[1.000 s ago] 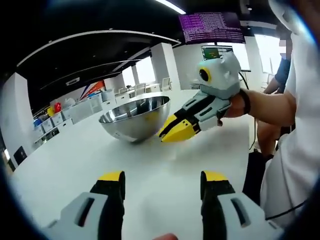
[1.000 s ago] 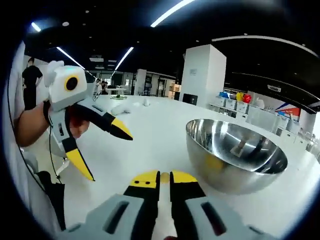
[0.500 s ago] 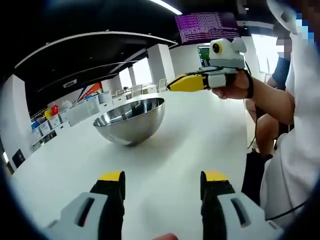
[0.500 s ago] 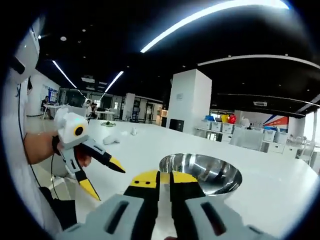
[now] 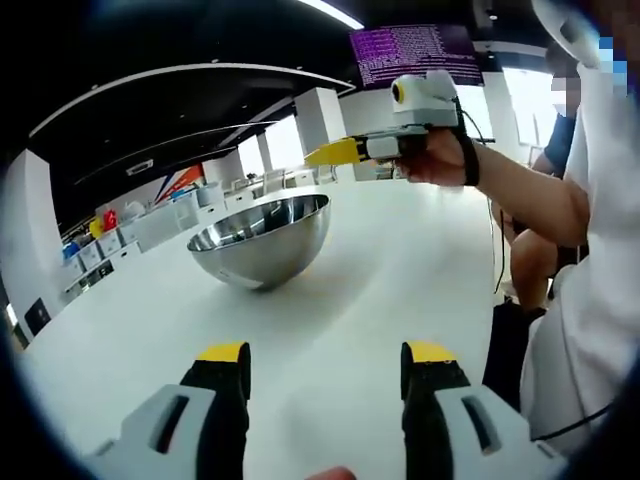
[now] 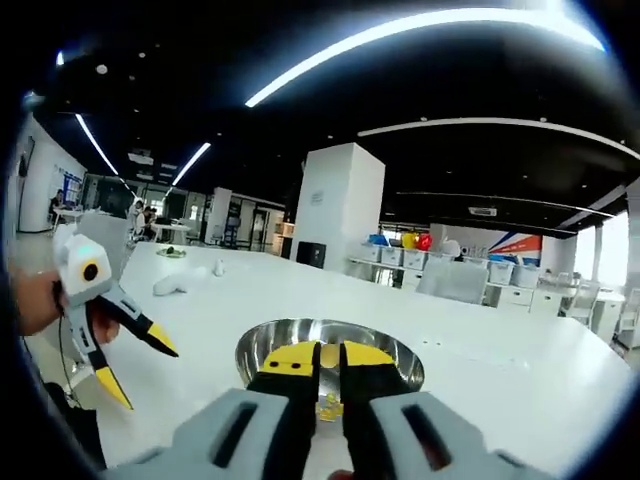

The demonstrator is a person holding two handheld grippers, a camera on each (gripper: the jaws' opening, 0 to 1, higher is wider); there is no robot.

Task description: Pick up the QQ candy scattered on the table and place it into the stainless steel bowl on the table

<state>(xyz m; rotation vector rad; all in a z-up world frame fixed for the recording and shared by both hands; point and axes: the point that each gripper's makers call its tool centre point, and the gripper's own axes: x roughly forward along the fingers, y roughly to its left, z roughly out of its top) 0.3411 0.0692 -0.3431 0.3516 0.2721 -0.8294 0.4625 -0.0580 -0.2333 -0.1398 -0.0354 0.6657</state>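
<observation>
Both my grippers are up: right gripper [image 6: 320,353] pinches a yellow QQ candy [image 6: 329,352] above the stainless steel bowl [image 6: 330,343], left gripper [image 5: 325,352] gapes wide, empty. Releasing off-centre could bounce it onto the table [image 5: 400,270]

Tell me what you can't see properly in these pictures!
- Whether the right tool grips a candy: in the right gripper view only a thin slit shows between its shut tips.
- How much candy is in the bowl: the right tool covers most of the inside.
- The bowl's inside in the left gripper view: its rim hides it.
- The small white things far along the table: too small to name.
</observation>
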